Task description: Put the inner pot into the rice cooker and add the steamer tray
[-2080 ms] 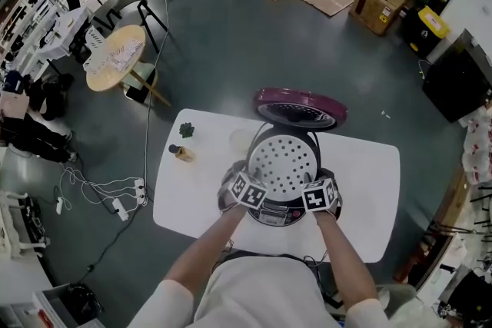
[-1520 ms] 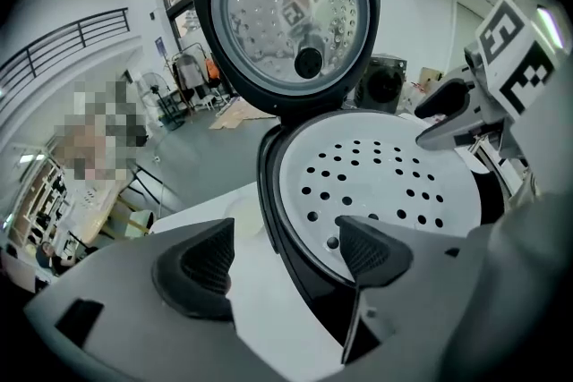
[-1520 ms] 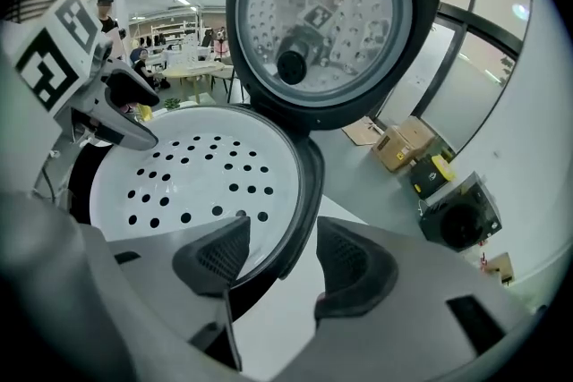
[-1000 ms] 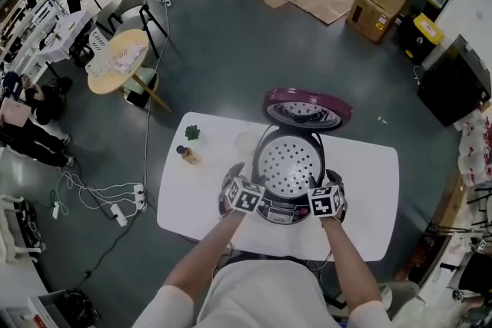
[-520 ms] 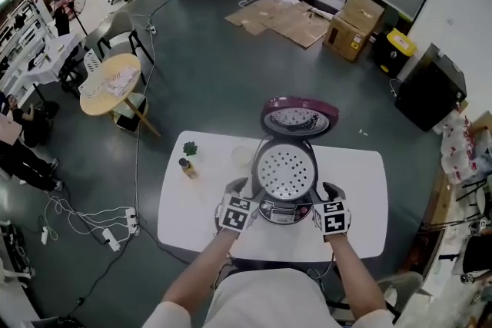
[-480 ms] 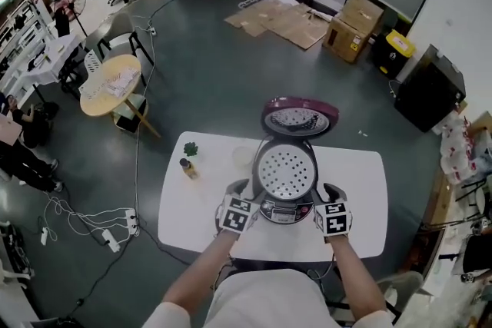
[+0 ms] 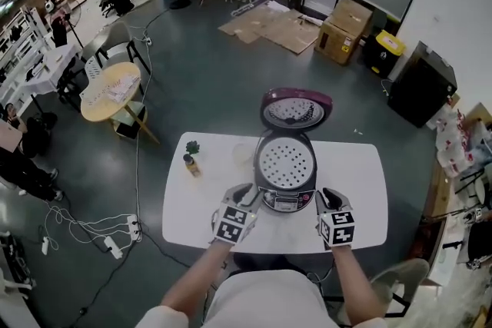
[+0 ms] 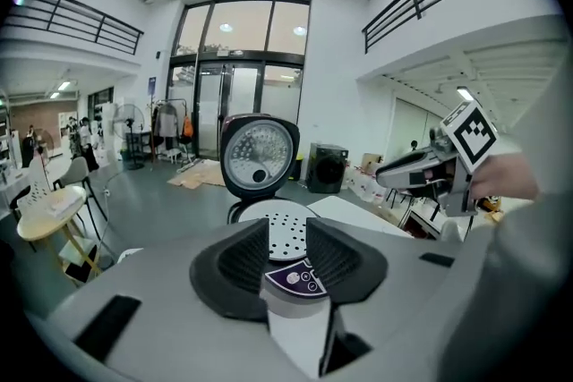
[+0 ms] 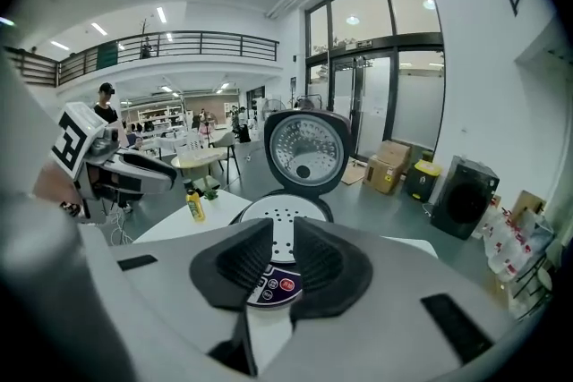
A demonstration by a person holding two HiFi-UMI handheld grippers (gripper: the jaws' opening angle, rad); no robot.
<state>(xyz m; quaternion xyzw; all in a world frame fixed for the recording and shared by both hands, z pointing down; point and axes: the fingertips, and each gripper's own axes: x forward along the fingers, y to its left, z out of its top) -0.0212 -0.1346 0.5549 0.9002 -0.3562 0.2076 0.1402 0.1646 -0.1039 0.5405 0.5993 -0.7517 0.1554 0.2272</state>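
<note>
The rice cooker (image 7: 286,179) stands on the white table (image 7: 201,196) with its purple lid (image 7: 294,110) up. A white perforated steamer tray (image 7: 286,163) lies in its mouth and hides whatever is beneath it. My left gripper (image 7: 247,197) hovers off the cooker's front left and my right gripper (image 7: 326,198) off its front right; neither touches it. Both jaws have just been closing with nothing between them, and a narrow gap remains. Past the left gripper (image 8: 286,230) show the tray (image 8: 285,212) and lid (image 8: 259,154). The right gripper (image 9: 282,234) also frames the tray (image 9: 279,210).
A small yellow bottle (image 7: 190,163) and a little green plant (image 7: 192,147) stand at the table's back left, with a pale round dish (image 7: 242,154) beside the cooker. A chair (image 7: 400,284) is at the near right; a round wooden table (image 7: 111,91) stands far left on the floor.
Both grippers have drawn back from the cooker's sides toward me and risen, their jaws narrowing. The tray has stayed in the cooker. The head view has pulled back.
</note>
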